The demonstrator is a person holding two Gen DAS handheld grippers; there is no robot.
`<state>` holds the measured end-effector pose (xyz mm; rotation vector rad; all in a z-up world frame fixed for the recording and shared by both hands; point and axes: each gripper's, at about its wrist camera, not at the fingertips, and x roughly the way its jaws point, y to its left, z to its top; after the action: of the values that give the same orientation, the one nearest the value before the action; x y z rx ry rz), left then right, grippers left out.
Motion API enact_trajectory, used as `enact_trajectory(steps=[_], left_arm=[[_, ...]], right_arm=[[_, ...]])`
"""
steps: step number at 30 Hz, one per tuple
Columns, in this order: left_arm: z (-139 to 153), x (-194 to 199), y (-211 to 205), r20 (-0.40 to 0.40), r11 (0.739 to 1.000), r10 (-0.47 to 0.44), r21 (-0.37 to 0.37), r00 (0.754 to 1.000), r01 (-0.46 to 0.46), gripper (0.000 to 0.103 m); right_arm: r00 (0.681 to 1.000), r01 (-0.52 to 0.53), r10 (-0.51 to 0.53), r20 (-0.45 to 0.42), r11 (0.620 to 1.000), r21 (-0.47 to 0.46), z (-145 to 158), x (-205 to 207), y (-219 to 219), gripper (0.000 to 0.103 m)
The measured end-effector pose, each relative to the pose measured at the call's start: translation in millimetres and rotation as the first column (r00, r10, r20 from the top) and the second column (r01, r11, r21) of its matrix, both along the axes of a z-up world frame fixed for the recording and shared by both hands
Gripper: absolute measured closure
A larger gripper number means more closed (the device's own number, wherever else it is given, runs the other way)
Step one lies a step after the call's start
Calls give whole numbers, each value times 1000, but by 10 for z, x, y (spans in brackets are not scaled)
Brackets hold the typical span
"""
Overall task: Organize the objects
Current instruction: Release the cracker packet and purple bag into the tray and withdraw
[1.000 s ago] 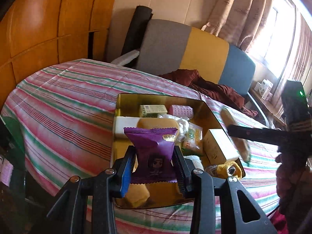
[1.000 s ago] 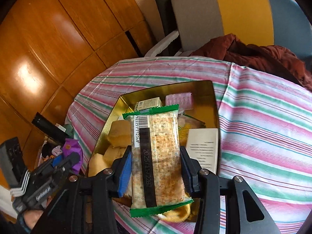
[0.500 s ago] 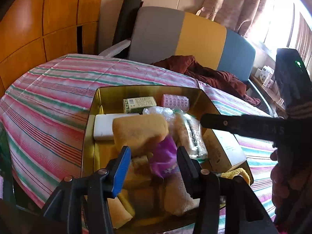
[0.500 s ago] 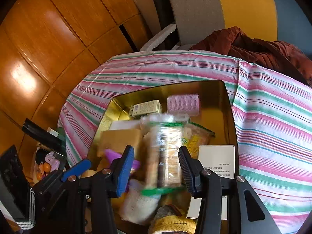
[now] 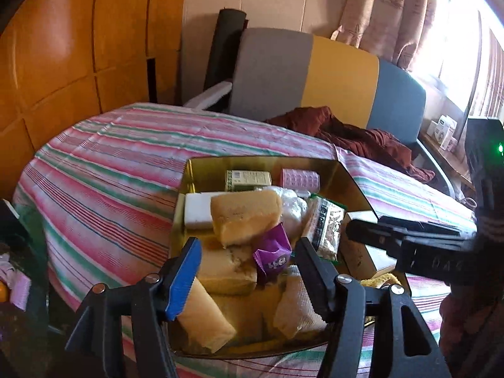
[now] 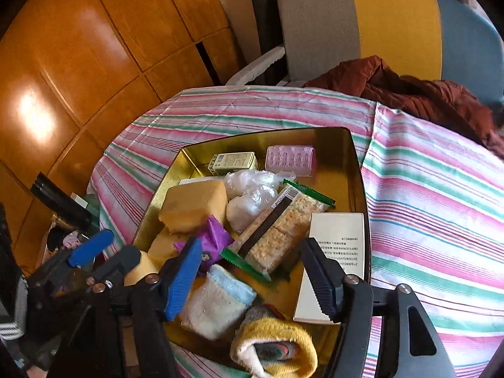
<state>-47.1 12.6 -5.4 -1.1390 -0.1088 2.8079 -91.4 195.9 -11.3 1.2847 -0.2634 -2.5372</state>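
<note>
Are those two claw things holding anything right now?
No. Both have just been opening: the left gripper and right gripper are empty, with the purple packet and cracker pack lying loose in the gold tray.

Wooden wall panels [image 5: 78,47], tricolour sofa [image 5: 315,75], bright curtained window [image 5: 466,31]

The tray [image 6: 357,170] sits on the table [image 6: 441,208]. In it, the cracker packet [image 6: 280,230] lies between the snack pouch [image 6: 214,236] at left and the box [image 6: 337,252] at right; the roller [image 6: 289,160] lies behind, 1 sock [image 6: 217,302] in front.
</note>
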Motion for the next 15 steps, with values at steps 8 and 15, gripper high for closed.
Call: enact_trajectory(steps=[8,15], left_arm=[[191,204,58,-59,997,48,-57,997,-52,33],[323,385,157,-122,991,79,-93,989,-91,27]], right_arm=[[999,7,-4,-51,999,48,55,304,-51,24],[997,29,-24,-69,997,67,20,540,-21,24]])
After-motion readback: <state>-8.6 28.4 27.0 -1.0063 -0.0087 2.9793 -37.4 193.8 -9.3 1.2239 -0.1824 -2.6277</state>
